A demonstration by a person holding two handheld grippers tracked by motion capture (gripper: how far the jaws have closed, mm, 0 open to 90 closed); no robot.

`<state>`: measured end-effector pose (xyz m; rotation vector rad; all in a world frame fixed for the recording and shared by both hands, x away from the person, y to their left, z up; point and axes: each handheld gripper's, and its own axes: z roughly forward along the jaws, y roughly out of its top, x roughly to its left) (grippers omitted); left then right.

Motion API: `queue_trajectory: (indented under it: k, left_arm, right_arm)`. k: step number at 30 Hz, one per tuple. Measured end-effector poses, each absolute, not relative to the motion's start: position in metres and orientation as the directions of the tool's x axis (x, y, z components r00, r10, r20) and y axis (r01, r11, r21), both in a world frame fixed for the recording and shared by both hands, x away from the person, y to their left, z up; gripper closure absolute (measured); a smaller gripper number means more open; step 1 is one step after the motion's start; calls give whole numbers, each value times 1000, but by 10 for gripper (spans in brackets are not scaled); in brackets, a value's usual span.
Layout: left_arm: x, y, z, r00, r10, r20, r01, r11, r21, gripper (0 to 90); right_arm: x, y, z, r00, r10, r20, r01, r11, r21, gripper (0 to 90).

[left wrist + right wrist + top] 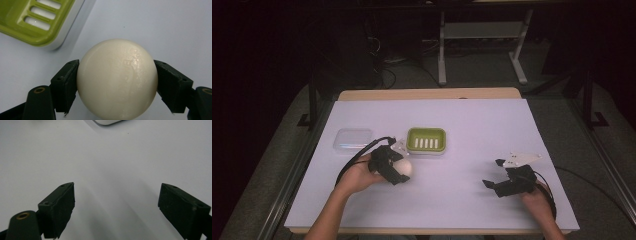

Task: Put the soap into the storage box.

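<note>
Jaws of our left gripper (117,82) clamp a cream ball (117,80); our right gripper (116,207) has its jaws spread wide with nothing between.

We hold the ball just above the white tabletop (472,125), near the green soap dish (426,140), with a clear lidded box (352,138) to its left. Our right gripper (498,184) sits well apart near the right front edge.

White table (462,125) — green soap dish (426,140), clear lid (352,139) on it.
</note>
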<state>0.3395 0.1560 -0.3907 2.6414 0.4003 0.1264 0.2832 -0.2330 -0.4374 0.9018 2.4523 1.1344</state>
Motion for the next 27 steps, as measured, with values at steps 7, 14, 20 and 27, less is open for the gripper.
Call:
queue_trajectory:
  k: [7, 14, 20, 27]
  left_arm:
    - [348, 148, -381, 956, 295, 15, 253, -844, 473, 251]
    - [354, 141, -375, 959, 283, 14, 242, -845, 477, 251]
    - [362, 135, -369, 960, 282, 7, 243, -839, 487, 251]
    - [372, 121, -363, 964, 265, 11, 227, -844, 486, 251]
  right_arm:
    - [284, -233, -439, -757, 654, 0, 425, 491, 761, 132]
    - [285, -234, -438, -754, 657, 0, 424, 487, 764, 132]
    - [284, -237, -437, -750, 662, 1, 422, 478, 771, 132]
    - [285, -237, -435, -747, 664, -1, 419, 473, 775, 132]
